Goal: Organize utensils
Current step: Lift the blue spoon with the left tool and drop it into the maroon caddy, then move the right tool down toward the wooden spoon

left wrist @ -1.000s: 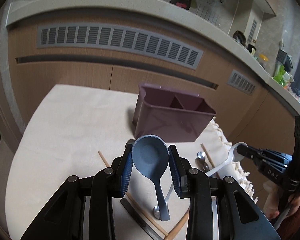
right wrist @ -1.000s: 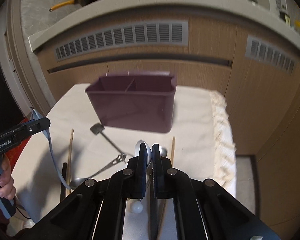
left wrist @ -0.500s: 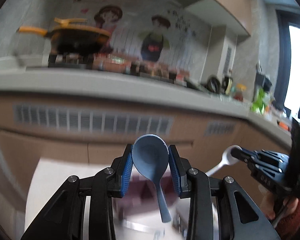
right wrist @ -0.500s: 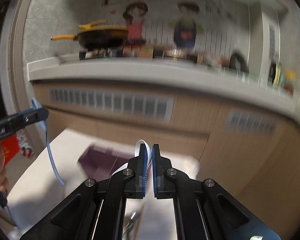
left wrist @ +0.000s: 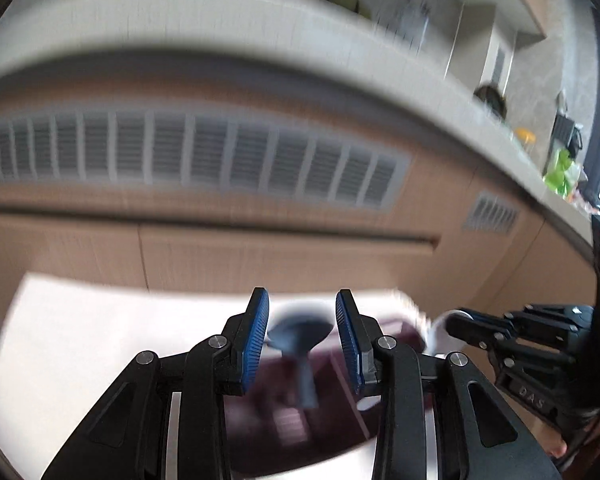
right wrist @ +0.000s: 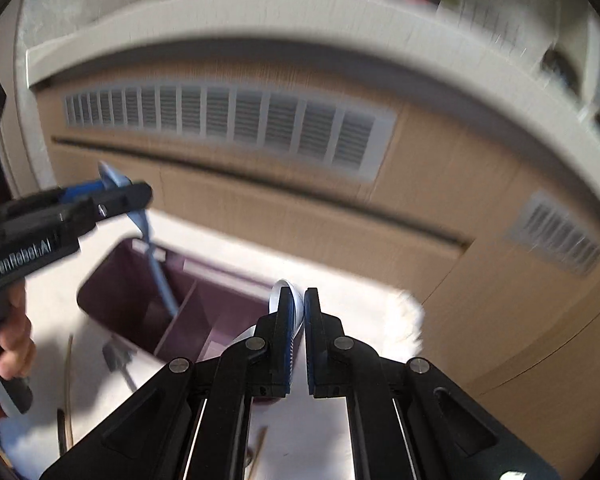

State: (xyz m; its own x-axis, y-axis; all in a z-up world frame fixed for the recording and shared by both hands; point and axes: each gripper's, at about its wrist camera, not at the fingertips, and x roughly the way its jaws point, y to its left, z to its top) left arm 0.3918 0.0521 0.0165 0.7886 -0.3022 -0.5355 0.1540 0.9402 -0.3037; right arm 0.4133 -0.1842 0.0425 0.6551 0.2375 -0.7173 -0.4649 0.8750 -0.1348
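Observation:
My left gripper [left wrist: 302, 304] is shut on the bowl of a blue spoon [left wrist: 300, 332], whose handle hangs down. In the right wrist view the left gripper [right wrist: 140, 196] hovers over the purple two-compartment holder [right wrist: 120, 300]. The blue spoon's handle [right wrist: 158, 264] dips into the holder's left compartment. My right gripper [right wrist: 296, 296] is shut on a white spoon [right wrist: 280, 296], just above the holder's right end. In the left wrist view the right gripper [left wrist: 454, 322] comes in from the right with the white spoon [left wrist: 440, 322]. The holder [left wrist: 292, 424] is a blur beneath my left fingers.
The holder stands on a white cloth [right wrist: 340, 304] with a fringed right edge. A chopstick [right wrist: 70, 376] and a metal utensil [right wrist: 116, 356] lie left of the holder. A person's hand [right wrist: 12, 340] grips the left tool. Wooden cabinets with vents [right wrist: 220, 116] stand close behind the table.
Both grippers have lifted off the table with their spoons and travelled forward over the holder. The blue spoon's handle now hangs into the left compartment.

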